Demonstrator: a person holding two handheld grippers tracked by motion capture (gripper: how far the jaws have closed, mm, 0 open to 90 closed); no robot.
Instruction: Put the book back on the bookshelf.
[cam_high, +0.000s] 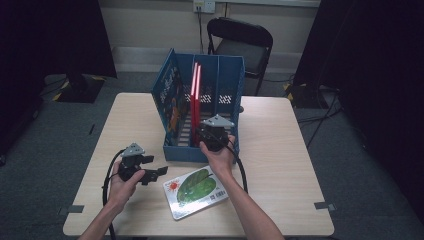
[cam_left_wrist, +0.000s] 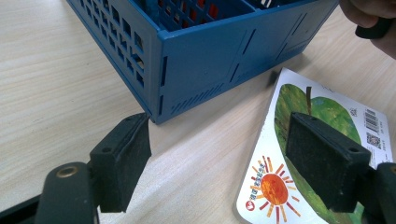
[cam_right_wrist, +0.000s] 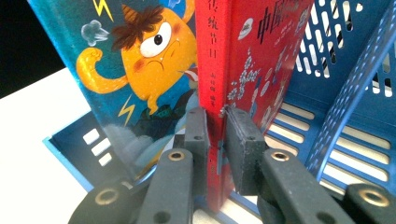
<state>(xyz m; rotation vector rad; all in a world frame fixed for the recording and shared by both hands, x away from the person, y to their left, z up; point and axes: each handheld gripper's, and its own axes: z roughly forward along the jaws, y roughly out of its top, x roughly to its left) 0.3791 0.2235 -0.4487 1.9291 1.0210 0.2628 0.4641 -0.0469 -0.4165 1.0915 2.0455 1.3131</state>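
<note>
Worktop (cam_high: 280, 150): carries blue file rack (cam_high: 210, 107).
Red book (cam_right_wrist: 224, 70): upright in rack, beside monster book (cam_right_wrist: 140, 60).
Right gripper (cam_right_wrist: 215, 135): jaws clamped on red book's spine.
Left gripper (cam_left_wrist: 219, 158): jaws open, empty, before rack.
Risk: thin spine grip; book may pivot, jam against divider.

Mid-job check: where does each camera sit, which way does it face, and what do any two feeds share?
High view: above the table's near side, looking down at blue rack; forearms, both tools.
Left gripper view: on left tool, open, facing leaf book.
Right gripper view: on right tool, clamping red book.
Shared: high and left views show the leaf book.
</note>
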